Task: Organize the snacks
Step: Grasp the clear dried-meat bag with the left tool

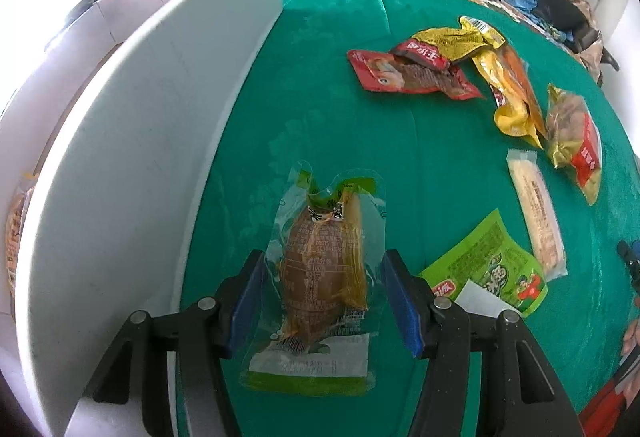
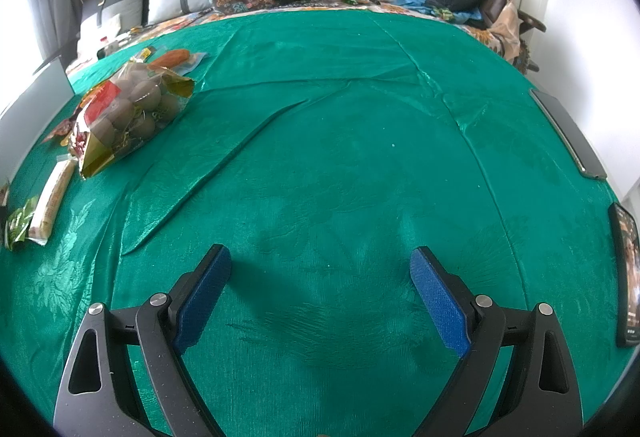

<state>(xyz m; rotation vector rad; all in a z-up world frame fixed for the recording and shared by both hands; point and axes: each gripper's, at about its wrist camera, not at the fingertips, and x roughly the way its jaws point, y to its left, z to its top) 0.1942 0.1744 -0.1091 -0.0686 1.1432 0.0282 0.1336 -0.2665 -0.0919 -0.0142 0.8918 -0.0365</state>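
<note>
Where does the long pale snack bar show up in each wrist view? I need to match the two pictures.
Left wrist: snack bar at right, beside the green packet.
Right wrist: snack bar at far left edge, below the egg bag.
Shared landmark: green cloth.

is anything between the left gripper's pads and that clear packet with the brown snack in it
Nothing visible. The clear packet lies on the green cloth right between the left gripper's open pads, with bare gaps on both sides.

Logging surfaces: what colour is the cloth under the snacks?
Green cloth, faintly embossed with a leafy pattern; the right wrist view shows it best.
</note>
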